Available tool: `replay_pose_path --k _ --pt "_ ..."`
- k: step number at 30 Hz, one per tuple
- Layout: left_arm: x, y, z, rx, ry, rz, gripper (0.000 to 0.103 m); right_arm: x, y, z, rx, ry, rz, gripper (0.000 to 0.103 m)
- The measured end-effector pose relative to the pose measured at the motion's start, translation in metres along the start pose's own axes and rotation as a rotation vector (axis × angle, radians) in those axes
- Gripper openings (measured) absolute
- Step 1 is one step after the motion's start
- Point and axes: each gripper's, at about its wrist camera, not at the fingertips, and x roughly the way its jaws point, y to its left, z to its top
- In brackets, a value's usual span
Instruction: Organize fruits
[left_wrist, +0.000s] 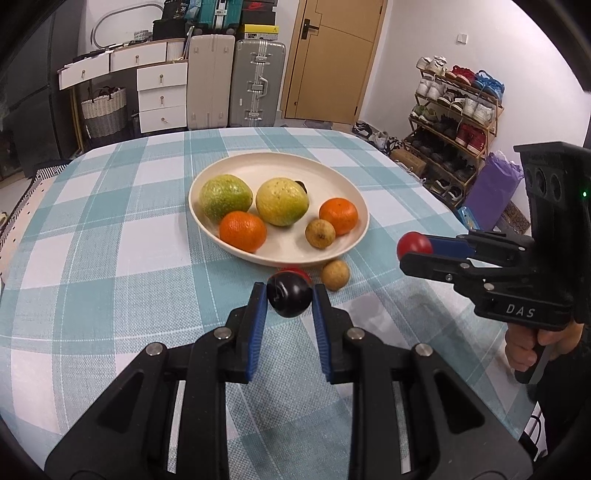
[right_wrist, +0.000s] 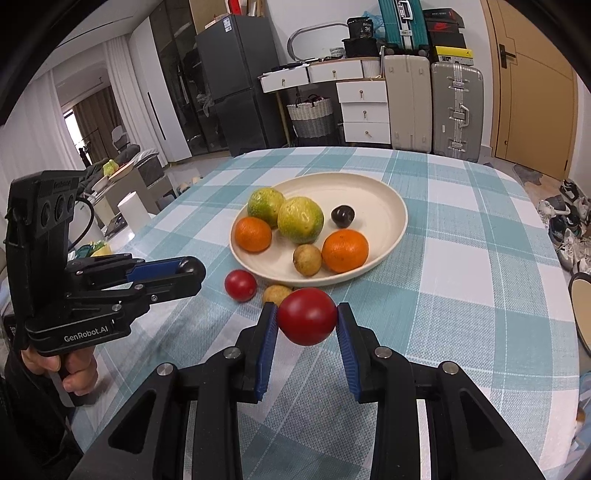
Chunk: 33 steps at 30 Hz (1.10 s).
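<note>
Left tool (left_wrist: 289, 298): closed on 1 dark plum (left_wrist: 289, 297), held above the checked surface (left_wrist: 110, 240), just short of the plate (left_wrist: 280, 166).
Right tool (right_wrist: 307, 320): closed on 1 red tomato (right_wrist: 307, 316), held clear of the surface, near the plate's front rim.
Plate contents: 2 green guavas (right_wrist: 300, 220), 2 oranges (right_wrist: 345, 250), 1 small brown fruit (right_wrist: 307, 260), 1 dark plum at the back (right_wrist: 342, 216).
Loose on the surface, just in front of the plate: 1 red tomato (right_wrist: 241, 285); 1 small brown fruit (left_wrist: 334, 274), possibly touching the rim, partly hidden in the right wrist view.
</note>
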Motion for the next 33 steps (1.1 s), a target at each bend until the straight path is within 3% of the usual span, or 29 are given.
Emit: replay_pose_path --k 33 --pt "0.024 0.006 0.046 -0.023 -0.053 0.020 0.022 0.003 -0.024 0.049 0.074 -0.081 -0.051 0.033"
